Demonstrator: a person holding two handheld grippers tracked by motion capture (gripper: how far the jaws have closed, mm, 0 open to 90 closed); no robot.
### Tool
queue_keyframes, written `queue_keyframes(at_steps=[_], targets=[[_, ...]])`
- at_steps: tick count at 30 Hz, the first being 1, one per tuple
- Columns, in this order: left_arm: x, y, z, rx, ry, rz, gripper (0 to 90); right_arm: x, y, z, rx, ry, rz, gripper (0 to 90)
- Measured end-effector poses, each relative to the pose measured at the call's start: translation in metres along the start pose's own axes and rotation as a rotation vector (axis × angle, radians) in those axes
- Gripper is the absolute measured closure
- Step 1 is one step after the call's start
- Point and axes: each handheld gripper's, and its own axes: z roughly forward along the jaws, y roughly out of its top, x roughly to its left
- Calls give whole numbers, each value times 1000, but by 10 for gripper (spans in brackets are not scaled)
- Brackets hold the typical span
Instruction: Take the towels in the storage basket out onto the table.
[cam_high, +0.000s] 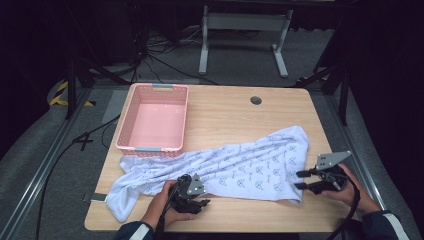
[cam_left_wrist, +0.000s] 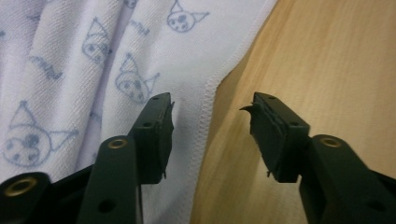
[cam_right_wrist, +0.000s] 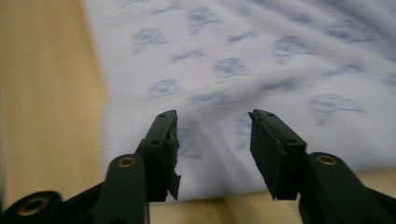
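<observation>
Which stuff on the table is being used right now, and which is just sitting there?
Being used:
- printed white towel, spread across the table
- left gripper, open at its near hem
- right gripper, open by its right end

Just sitting there:
- pink basket, nothing in it
- wooden table

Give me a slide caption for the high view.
Two open hand-held grippers flank a printed white cloth beside a pink basket.

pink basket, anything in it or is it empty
Empty: the high view looks straight into the pink basket and shows only its bare bottom. The printed towel lies spread on the table, outside it.
</observation>
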Motion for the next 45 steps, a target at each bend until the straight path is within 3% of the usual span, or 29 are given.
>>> queue_keyframes(at_steps=[1,2,5,9,12,13,15,16,20,21,26,28,31,33,36,37,39,43,45], targets=[[2,1,1,-6,-3,7,557,7,-1,1,17,42,-32,550],[2,1,1,-6,-3,7,591,7,-1,1,17,42,-32,550],[8,2,1,2,14,-14,655,20,-3,3,42,93,-99,511],[17,1,1,9,25,-39,719,29,-9,8,69,75,-108,346],[22,1,0,9,20,-39,722,34,-12,10,74,84,-121,346],[24,0,0,4,10,-41,733,37,-14,16,78,51,-112,376],[26,0,0,7,1,-29,739,38,-15,18,84,37,-127,406],[26,0,0,11,3,-27,742,41,-17,19,72,0,-144,491],[28,2,0,21,5,-14,794,40,-22,12,45,-81,-126,752],[29,3,0,28,6,-1,813,40,-23,10,37,-102,-130,777],[30,7,-2,40,17,19,846,36,-14,-21,-135,-195,-97,838],[31,8,-3,40,28,27,847,34,-10,-24,-148,-210,-92,841],[33,8,-3,56,28,22,847,28,11,-24,-143,-261,-110,847],[35,7,-2,57,31,19,848,17,32,-19,-146,-286,-114,847],[35,7,-2,70,21,5,849,-5,63,-5,-138,-303,-114,847],[36,7,-1,69,16,11,849,-5,63,-5,-138,-303,-114,847],[36,7,0,60,9,13,849,-23,84,12,-115,-303,-95,847],[38,6,-1,60,-4,14,850,-49,108,48,-50,-328,-63,832],[38,6,-1,61,-8,6,850,-57,114,64,-17,-338,-34,740]])
